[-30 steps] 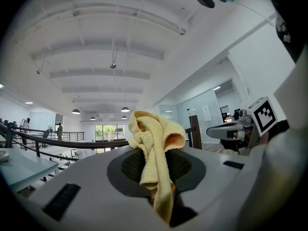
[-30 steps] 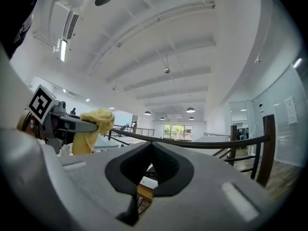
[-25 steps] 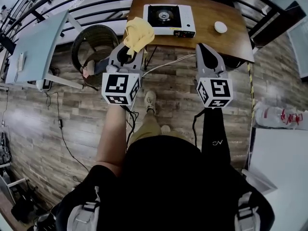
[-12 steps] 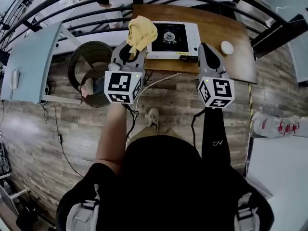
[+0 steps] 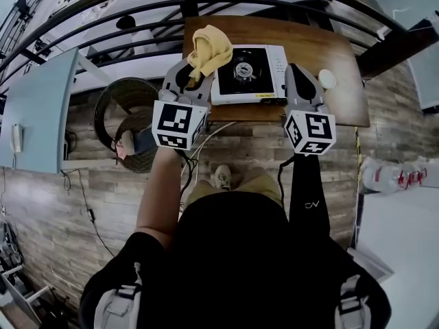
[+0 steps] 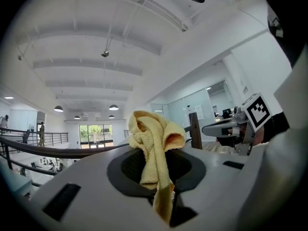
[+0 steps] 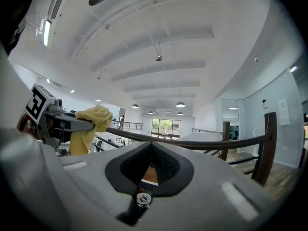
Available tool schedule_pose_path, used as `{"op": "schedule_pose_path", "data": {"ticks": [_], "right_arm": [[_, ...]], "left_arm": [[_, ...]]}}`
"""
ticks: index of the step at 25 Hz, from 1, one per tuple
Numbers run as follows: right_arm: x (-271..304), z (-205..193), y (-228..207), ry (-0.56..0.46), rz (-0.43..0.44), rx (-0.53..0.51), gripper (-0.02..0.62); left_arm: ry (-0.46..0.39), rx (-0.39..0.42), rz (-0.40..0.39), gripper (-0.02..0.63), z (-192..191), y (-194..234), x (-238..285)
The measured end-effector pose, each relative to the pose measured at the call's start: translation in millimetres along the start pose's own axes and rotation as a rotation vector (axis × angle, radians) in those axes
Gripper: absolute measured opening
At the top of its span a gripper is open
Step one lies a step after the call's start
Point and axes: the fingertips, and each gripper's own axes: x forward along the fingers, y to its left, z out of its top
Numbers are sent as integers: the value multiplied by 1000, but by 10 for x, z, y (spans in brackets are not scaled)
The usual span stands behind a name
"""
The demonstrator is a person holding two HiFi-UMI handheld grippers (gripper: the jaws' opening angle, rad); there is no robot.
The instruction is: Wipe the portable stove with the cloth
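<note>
Pinching the yellow cloth point(image 6: 153, 143) tight, the left gripper point(image 5: 194, 74) has its jaws closed on it, and the rest bunches up past the tips. From the head view the cloth sits right at the left edge of the portable stove point(image 5: 250, 74). The right gripper point(image 5: 298, 74) has its jaws together and empty, by the stove's right end. The stove's on the wooden table point(image 5: 329, 46).

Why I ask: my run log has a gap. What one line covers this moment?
left gripper: shut on cloth | right gripper: shut, empty | portable stove: on table, not yet wiped
</note>
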Motion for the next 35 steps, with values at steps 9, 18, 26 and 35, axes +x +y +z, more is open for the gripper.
{"op": "schedule_pose_path", "data": {"ticks": [9,18,26,35], "right_arm": [[262,-143,-150,35,-2,-10,2],[692,-196,-543,27,19,6,2],[1259,-406,-1068,45,44,47,2],[2028,-695,-1478,71,130,83,2]], "left_arm": [[-15,-36,-54,74,-99,62,315],[-19,-42,-73,72,-81,88,838],[28,-14,-89,74,-222,79,1622],[99,2,-72,74,-499,187,2593]]}}
